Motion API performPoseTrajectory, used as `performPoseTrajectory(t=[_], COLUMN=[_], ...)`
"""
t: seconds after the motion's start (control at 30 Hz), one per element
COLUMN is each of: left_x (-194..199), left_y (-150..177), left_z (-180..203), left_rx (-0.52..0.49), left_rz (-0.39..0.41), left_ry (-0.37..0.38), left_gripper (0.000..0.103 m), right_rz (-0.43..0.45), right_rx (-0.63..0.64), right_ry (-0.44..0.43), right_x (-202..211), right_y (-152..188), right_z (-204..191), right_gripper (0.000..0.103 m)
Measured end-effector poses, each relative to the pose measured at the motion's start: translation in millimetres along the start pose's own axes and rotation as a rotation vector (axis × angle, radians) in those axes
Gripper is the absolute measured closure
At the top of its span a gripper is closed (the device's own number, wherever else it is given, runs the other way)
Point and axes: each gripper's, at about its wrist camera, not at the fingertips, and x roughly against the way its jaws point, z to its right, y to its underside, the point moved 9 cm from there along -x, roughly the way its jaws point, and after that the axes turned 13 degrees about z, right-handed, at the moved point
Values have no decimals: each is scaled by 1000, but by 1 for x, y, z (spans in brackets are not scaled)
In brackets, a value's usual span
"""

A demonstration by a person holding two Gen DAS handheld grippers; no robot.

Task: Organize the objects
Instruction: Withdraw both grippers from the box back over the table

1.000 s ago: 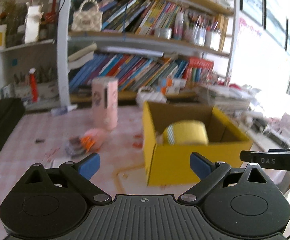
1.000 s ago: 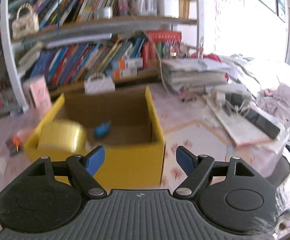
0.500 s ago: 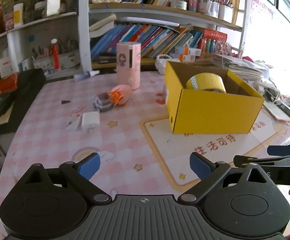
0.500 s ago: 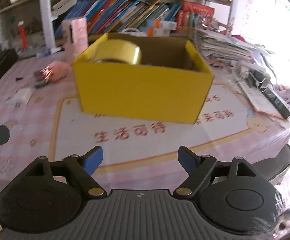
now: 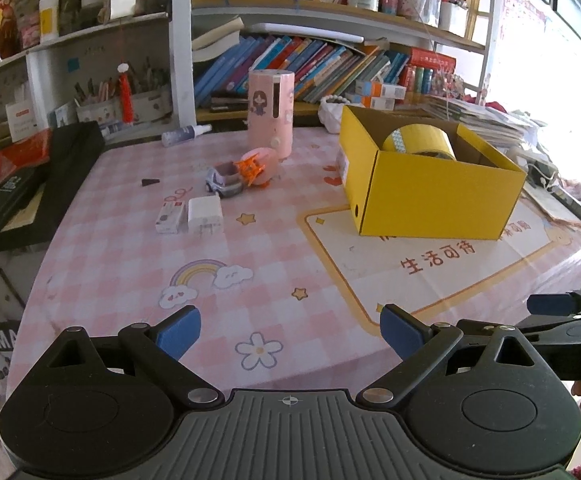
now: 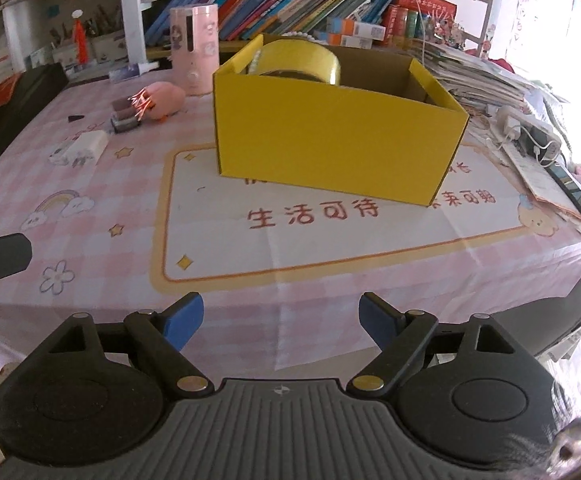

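Both grippers are empty at the near table edge: left gripper (image 5: 290, 330) fingers wide apart, right gripper (image 6: 281, 318) jaws opening. The yellow box (image 6: 330, 136) sits further back with a tape roll (image 6: 298, 60) inside.

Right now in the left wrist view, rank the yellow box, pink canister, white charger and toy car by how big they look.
1. Yellow box
2. Pink canister
3. White charger and toy car: too alike to rank.

Both wrist cams are looking down-forward from the near tabletop (image 5: 274, 264) edge, sharing the yellow box (image 5: 434, 196) (image 6: 330, 148) and bookshelf (image 5: 330, 60).
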Motion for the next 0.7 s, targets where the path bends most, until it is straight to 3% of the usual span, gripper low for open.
performPoseTrajectory(t=[0.7], left_x=[25], left_y=[4], left_z=[-29], left_rx=[27], left_rz=[35], left_ry=[-41], left_gripper=[5], right_rz=[30], right_rx=[51], right_ry=[-50], right_x=[17], right_y=[-1], right_z=[-38], right_gripper=[16])
